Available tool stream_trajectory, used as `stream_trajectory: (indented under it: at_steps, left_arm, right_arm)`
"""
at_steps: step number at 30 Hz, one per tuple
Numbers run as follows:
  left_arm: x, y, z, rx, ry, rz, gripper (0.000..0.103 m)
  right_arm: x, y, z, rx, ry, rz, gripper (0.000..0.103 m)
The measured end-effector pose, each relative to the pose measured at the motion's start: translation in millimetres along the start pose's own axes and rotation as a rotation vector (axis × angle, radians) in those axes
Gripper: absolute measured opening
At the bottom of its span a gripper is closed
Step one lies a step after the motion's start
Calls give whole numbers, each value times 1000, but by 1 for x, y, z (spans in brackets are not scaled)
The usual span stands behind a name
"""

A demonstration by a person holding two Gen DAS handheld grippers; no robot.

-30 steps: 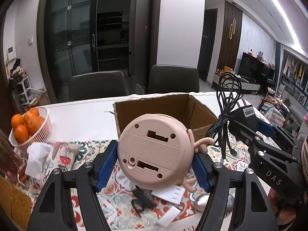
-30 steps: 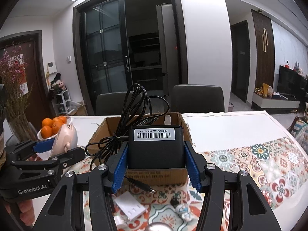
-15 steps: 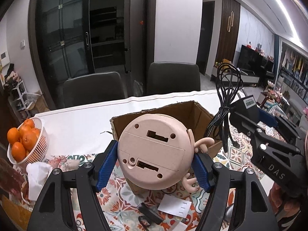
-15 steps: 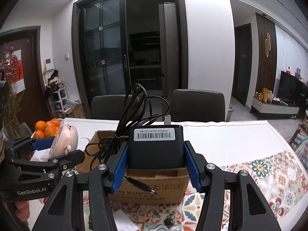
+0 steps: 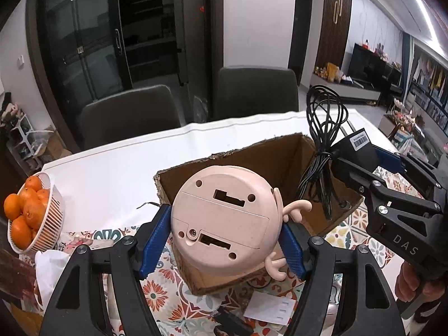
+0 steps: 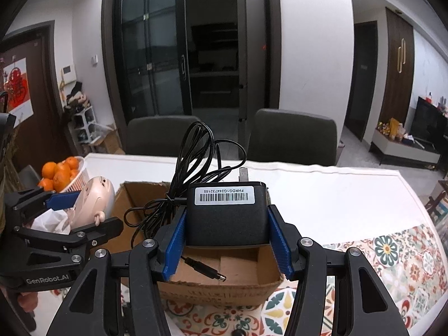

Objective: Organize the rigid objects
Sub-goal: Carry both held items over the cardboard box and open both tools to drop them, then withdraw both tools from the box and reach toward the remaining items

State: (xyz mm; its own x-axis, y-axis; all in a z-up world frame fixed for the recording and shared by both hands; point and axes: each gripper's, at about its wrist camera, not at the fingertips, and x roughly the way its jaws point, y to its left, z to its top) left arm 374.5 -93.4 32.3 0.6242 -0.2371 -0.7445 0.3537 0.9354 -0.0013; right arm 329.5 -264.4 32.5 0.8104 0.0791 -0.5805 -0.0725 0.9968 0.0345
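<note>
My left gripper point(image 5: 224, 243) is shut on a round pink toy point(image 5: 224, 221) with small arms, its flat underside facing the camera, held over the near left part of an open cardboard box point(image 5: 252, 165). My right gripper point(image 6: 226, 240) is shut on a black power adapter point(image 6: 226, 215) with a barcode label and a bundled black cable point(image 6: 196, 162); it hangs over the box point(image 6: 224, 282). The right gripper point(image 5: 392, 196) and adapter point(image 5: 355, 151) also show in the left wrist view, and the left gripper point(image 6: 67, 212) with the toy point(image 6: 95, 201) in the right wrist view.
A white basket of oranges point(image 5: 28, 212) stands at the table's left. A crumpled tissue point(image 5: 50, 268) lies near it. White cards point(image 5: 271, 308) and small dark items lie on the patterned cloth point(image 6: 397, 263) before the box. Two dark chairs point(image 6: 291, 140) stand behind the table.
Both grippers have moved forward and up with their loads, from short of the box to over it. The box now sits directly beneath the toy and the adapter.
</note>
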Motion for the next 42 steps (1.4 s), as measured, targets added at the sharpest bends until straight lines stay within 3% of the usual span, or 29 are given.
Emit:
stream_trajectory:
  at_steps: [12, 16, 32, 42]
  left_arm:
    - [33, -6, 2, 18, 94, 12, 72]
    - [31, -6, 4, 24, 74, 20, 85]
    - [-17, -14, -23, -6, -28, 79, 86]
    - [-57, -20, -48, -52, -89, 110, 92]
  right_arm:
    - [41, -13, -1, 7, 135, 59, 56]
    - [49, -12, 2, 6, 158, 85, 57]
    - [-2, -9, -9, 36, 53, 3, 60]
    - [-52, -7, -25, 41, -43, -51, 71]
